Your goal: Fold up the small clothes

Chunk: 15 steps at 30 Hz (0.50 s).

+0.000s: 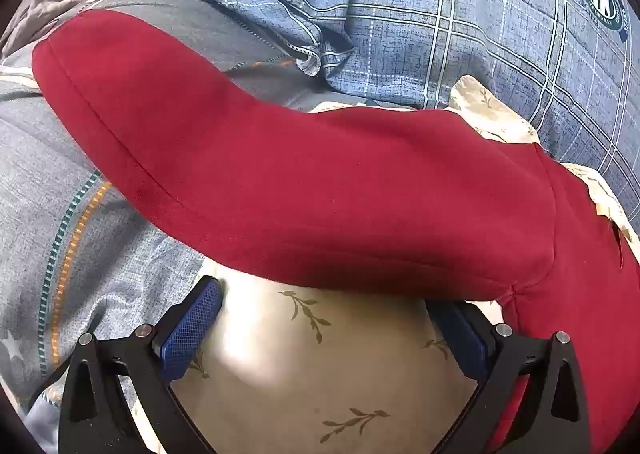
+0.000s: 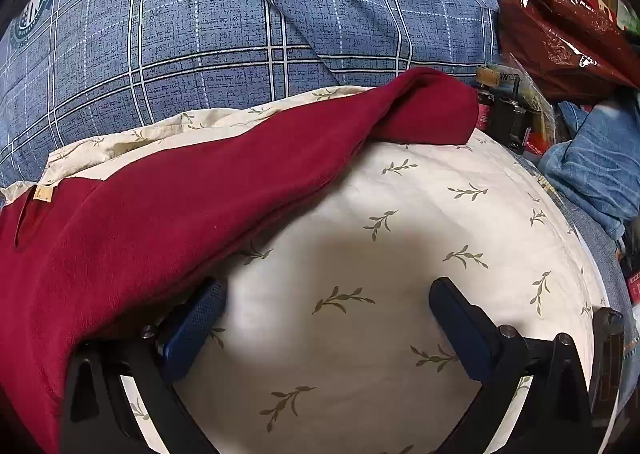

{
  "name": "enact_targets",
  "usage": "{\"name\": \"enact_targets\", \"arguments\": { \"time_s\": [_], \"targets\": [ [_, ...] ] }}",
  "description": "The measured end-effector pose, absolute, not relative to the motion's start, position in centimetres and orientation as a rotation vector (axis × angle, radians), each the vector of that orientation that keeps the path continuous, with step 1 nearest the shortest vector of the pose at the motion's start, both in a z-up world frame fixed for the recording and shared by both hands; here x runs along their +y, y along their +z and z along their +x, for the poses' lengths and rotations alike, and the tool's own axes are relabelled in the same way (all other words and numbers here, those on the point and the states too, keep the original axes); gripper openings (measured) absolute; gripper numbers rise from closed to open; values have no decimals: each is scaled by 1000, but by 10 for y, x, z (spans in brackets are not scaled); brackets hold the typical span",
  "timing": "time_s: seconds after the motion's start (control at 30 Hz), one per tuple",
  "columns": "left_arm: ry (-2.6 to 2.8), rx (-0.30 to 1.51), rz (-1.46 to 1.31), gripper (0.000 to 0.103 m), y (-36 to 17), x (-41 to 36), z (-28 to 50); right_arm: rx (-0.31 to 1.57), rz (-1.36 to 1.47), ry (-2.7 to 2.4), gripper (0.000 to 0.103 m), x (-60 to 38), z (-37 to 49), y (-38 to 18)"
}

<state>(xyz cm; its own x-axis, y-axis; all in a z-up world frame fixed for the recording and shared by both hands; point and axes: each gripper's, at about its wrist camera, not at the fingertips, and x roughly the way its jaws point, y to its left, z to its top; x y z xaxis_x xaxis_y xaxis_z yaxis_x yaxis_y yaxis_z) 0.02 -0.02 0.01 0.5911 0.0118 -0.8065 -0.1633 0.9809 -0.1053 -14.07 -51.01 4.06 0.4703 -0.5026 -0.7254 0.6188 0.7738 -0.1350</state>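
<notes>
A dark red long-sleeved garment (image 1: pixel 320 190) lies on a cream leaf-print pillow (image 1: pixel 320 374). In the left wrist view one sleeve stretches up to the left over the bedding. My left gripper (image 1: pixel 324 314) is open just below the sleeve's lower edge. Its right fingertip is tucked under the red cloth, and only pillow shows between the fingers. In the right wrist view the red garment (image 2: pixel 160 214) fills the left side, with its other sleeve reaching up to the right. My right gripper (image 2: pixel 326 306) is open over the pillow (image 2: pixel 400 254), and the red hem covers its left fingertip.
A blue plaid duvet (image 2: pixel 240 14) is bunched behind the pillow. Grey-blue striped bedding (image 1: pixel 60 214) lies to the left. At the right edge sit a red plastic bag (image 2: pixel 560 30), small bottles and packets (image 2: pixel 508 110), and blue denim cloth (image 2: pixel 592 174).
</notes>
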Motion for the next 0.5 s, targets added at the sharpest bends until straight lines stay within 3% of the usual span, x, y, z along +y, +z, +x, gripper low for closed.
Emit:
{"name": "enact_targets", "arguments": {
  "time_s": [0.5],
  "targets": [
    [60,962,-167,102,1,2,0,832,153,-690,102,-510,-141,41]
  ]
}}
